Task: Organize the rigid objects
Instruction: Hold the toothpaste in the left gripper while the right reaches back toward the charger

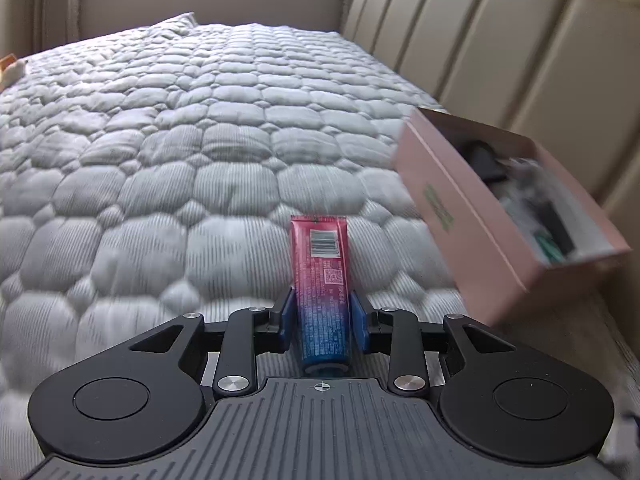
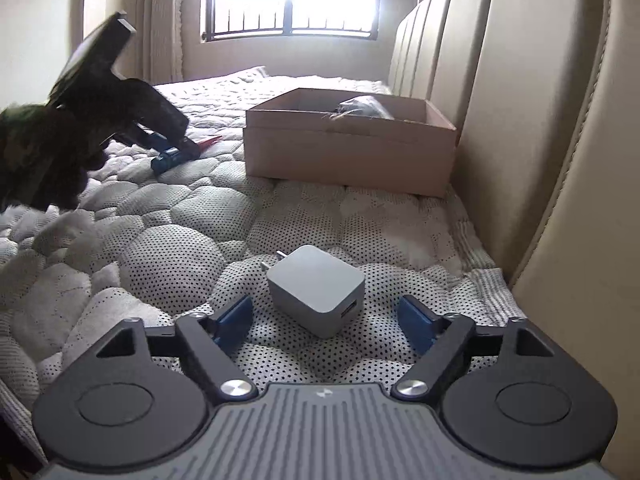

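Observation:
My left gripper (image 1: 323, 314) is shut on a red-and-blue tube (image 1: 322, 280), which points away over the quilted bed. The pink cardboard box (image 1: 476, 240) lies to its right, tilted in the view, with several dark items inside. In the right wrist view my right gripper (image 2: 325, 316) is open, its blue fingers (image 2: 236, 316) on either side of a grey USB wall charger (image 2: 318, 288) that lies on the mattress. The same box (image 2: 344, 152) stands farther back against the headboard. The left gripper (image 2: 120, 108) with the tube (image 2: 180, 152) shows at the left.
A beige padded headboard (image 1: 500, 40) runs along the right side of the bed (image 1: 180, 140). A barred window (image 2: 292, 0) is at the far wall. A small orange-and-white object (image 1: 12, 70) lies at the bed's far left edge.

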Motion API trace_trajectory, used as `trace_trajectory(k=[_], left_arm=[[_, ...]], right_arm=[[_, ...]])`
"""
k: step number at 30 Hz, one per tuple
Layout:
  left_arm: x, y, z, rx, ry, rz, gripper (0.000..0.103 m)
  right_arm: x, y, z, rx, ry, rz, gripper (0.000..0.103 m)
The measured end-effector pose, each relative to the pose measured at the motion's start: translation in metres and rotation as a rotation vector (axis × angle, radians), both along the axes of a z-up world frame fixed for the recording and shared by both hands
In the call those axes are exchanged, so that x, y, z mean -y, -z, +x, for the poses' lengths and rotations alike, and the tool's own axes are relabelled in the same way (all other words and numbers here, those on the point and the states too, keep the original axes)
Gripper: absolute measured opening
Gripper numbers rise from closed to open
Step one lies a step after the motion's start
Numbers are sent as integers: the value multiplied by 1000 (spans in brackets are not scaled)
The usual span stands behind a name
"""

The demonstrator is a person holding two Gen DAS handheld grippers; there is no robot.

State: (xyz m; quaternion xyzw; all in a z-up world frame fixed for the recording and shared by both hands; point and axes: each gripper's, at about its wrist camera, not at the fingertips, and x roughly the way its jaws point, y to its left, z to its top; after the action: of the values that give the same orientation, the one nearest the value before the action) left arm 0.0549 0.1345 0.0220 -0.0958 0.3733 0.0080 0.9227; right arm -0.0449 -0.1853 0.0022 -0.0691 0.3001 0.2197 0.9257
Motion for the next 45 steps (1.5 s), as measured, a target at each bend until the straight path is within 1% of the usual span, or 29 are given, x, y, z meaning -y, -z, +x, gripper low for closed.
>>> trace_trajectory(k=[1, 2, 3, 4, 6, 9, 13, 16, 18, 19, 22, 23, 24, 28, 30, 33, 34, 35, 39, 41, 45], left_arm=[[2, -1, -11, 5, 9, -9, 33], [6, -3, -23, 8, 21, -17, 33], [10, -5, -36, 10, 35, -24, 33], [17, -7, -49, 13, 51, -30, 33], [30, -11, -72, 20, 73, -51, 33], [55, -12, -97, 14, 94, -75, 33], [86, -6, -110, -15, 111, -40, 33], [96, -2, -114, -19, 111, -24, 33], [96, -1, -115, -25, 113, -32, 33], [96, -1, -115, -27, 114, -34, 33], [95, 0, -117, -29, 118, -43, 33], [95, -1, -118, -30, 119, -47, 33], [95, -1, -119, -32, 121, -50, 33], [100, -2, -124, -35, 143, -64, 33], [102, -1, -126, -39, 153, -74, 33], [106, -1, -129, -42, 161, -74, 33], [107, -1, -129, -43, 161, -74, 33], [108, 0, -130, -43, 160, -75, 33], [108, 0, -130, -43, 158, -78, 33], [108, 0, -131, -43, 159, -77, 33], [108, 1, -132, -42, 158, -80, 33]], right_arm=[[1, 0, 3, -18, -9, 13, 87], [2, 0, 5, -39, -18, 29, 91], [4, -1, 8, -64, -30, 51, 99], [5, -1, 12, -97, -52, 73, 103], [7, -3, 16, -131, -56, 89, 103], [3, -3, 17, -149, -67, 70, 103], [-5, -3, 14, -130, -129, -15, 103], [-1, -11, 12, -147, -113, 16, 102], [5, -20, 5, -120, -89, 51, 97], [6, -24, 1, -94, -70, 51, 97], [3, -30, -12, 4, -24, -15, 92], [1, -31, -14, 24, -18, -42, 89], [-1, -31, -14, 35, -11, -61, 87], [-3, -28, -9, 32, 12, -102, 82], [-3, -27, -9, 54, 44, -155, 82], [-5, -24, -15, 137, 118, -280, 82], [-6, -25, -17, 162, 137, -301, 82], [-4, -27, -20, 178, 137, -291, 82], [6, -40, -28, 141, 68, -125, 82], [2, -42, -28, 142, 62, -102, 82], [-18, -35, -15, 127, 73, -98, 82]])
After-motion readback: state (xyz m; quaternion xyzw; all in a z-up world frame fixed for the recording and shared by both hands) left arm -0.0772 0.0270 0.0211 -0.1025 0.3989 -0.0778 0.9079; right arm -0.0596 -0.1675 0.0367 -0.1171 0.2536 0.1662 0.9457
